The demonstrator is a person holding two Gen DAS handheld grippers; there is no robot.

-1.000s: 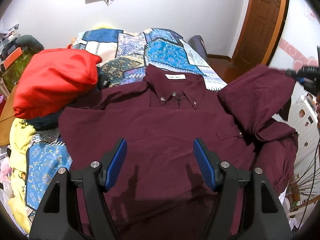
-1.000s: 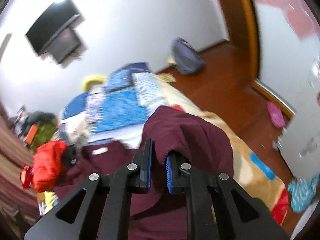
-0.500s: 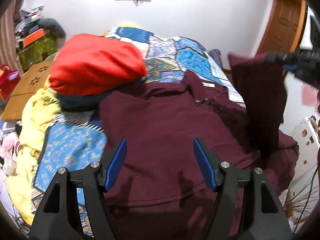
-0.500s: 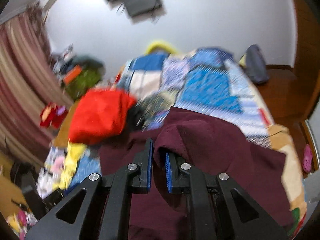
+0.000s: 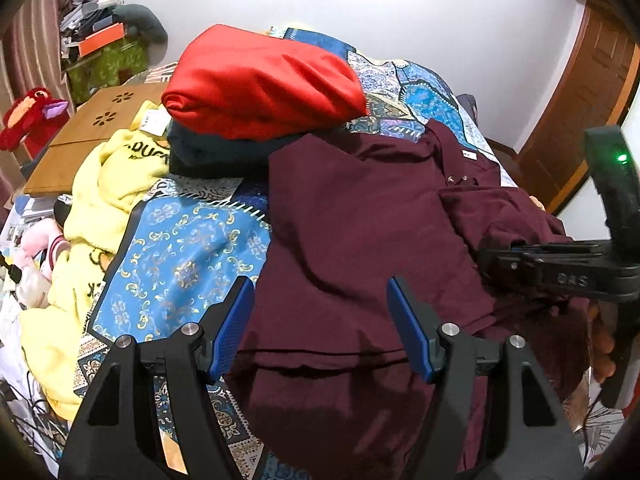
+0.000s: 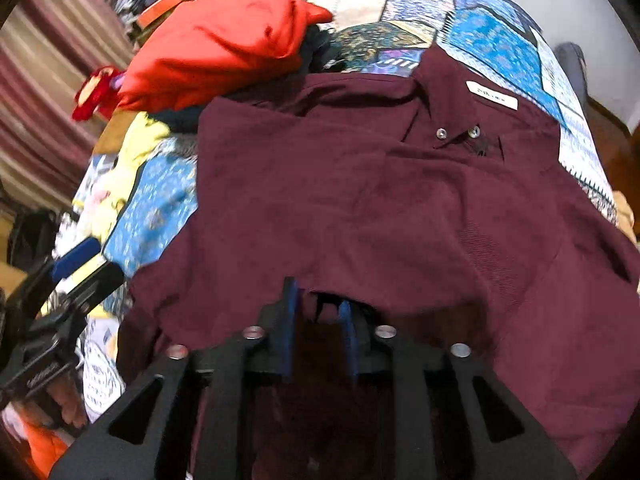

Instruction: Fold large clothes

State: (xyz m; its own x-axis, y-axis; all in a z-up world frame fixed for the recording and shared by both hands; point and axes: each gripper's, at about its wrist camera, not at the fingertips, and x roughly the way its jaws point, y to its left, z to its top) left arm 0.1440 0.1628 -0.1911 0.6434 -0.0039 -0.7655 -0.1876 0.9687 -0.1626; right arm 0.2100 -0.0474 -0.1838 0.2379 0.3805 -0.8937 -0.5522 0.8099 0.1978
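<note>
The shirt (image 6: 360, 200) fills mid-frame on the bed (image 5: 180, 256), its side laid inward, so the right gripper (image 6: 318, 312) has just been parting to free it, no cloth pinched; the left gripper (image 5: 320, 320) hovers spread, empty.

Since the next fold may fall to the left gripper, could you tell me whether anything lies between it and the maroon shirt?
Nothing visible does: the left gripper hangs open directly over the maroon shirt, with only air between.

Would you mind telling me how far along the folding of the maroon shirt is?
Early. One sleeve lies folded across the maroon shirt. The right gripper has just been opening, cloth between its jaws. The left gripper hangs open above the hem. The rest is unfolded.
</note>
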